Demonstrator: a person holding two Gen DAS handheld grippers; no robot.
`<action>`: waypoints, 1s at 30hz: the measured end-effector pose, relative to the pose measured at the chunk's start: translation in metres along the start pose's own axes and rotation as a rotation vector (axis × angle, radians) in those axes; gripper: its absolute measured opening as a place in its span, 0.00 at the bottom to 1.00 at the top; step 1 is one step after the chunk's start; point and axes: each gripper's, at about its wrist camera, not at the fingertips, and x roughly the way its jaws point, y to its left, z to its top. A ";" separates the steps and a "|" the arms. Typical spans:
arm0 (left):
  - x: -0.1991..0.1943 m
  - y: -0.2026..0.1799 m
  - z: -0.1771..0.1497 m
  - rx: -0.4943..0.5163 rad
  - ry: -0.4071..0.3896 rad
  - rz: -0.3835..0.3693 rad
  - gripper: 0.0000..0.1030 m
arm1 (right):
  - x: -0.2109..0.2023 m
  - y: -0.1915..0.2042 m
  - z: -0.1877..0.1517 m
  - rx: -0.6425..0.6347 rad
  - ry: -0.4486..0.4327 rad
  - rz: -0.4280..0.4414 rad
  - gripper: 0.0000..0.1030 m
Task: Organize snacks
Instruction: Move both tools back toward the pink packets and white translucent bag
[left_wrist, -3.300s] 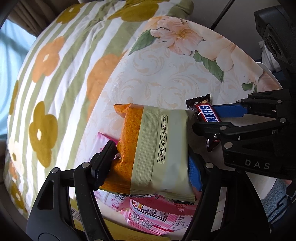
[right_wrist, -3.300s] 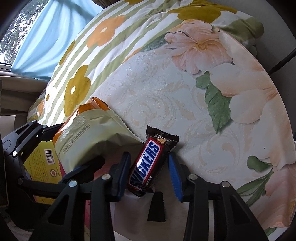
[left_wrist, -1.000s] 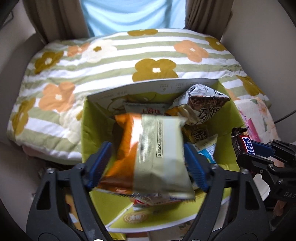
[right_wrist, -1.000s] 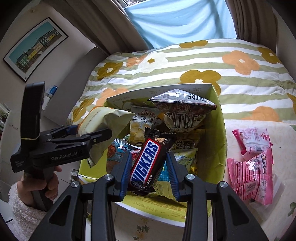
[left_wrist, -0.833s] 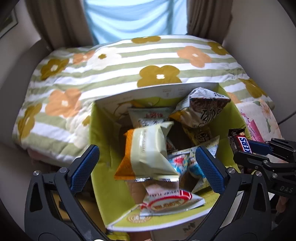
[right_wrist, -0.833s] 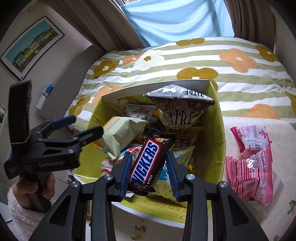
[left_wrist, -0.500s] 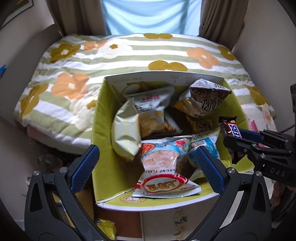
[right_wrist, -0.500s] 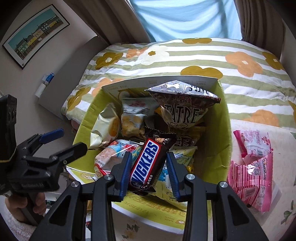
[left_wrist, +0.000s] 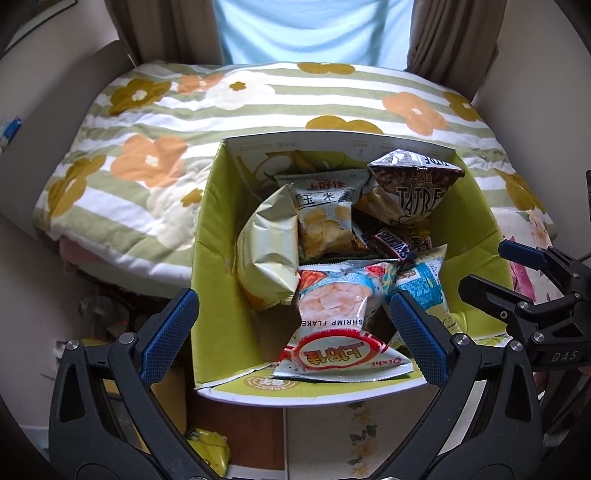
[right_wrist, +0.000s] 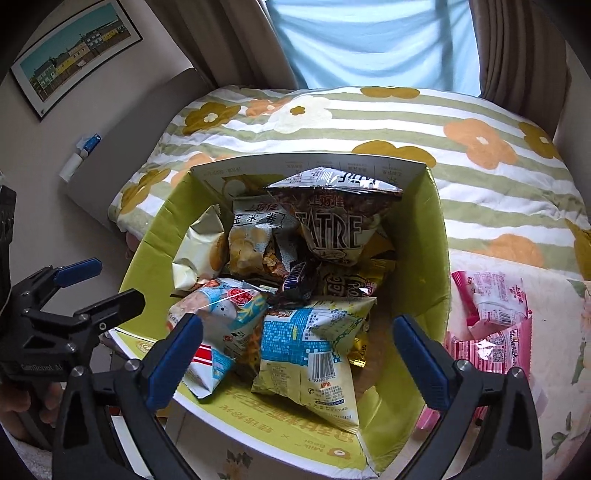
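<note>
An open green cardboard box (left_wrist: 216, 236) (right_wrist: 436, 258) holds several snack bags. The pale green and orange bag (left_wrist: 269, 254) (right_wrist: 195, 251) leans against the box's left inner side. The Snickers bar (left_wrist: 393, 242) (right_wrist: 297, 282) lies in the middle of the pile. My left gripper (left_wrist: 291, 332) is open and empty above the box's near edge; it also shows in the right wrist view (right_wrist: 99, 282). My right gripper (right_wrist: 297, 350) is open and empty over the box; it also shows in the left wrist view (left_wrist: 495, 269).
Pink snack packets (right_wrist: 495, 317) lie on the floral table (right_wrist: 554, 424) right of the box. A flower-striped bed (left_wrist: 147, 122) lies behind the box. Curtains (right_wrist: 517, 48) and a window are at the back. A framed picture (right_wrist: 74, 55) hangs on the left wall.
My left gripper opened and dropped the pale green and orange bag into the box. My right gripper opened and the Snickers bar fell onto the pile.
</note>
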 end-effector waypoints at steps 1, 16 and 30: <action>-0.001 -0.001 0.000 0.004 -0.002 0.000 1.00 | -0.003 0.000 -0.001 0.001 -0.005 0.000 0.99; -0.009 -0.039 0.007 0.081 -0.044 -0.104 1.00 | -0.085 -0.050 -0.027 0.107 -0.102 -0.125 0.99; -0.031 -0.190 0.005 0.181 -0.076 -0.197 1.00 | -0.155 -0.138 -0.080 -0.030 -0.122 -0.208 0.99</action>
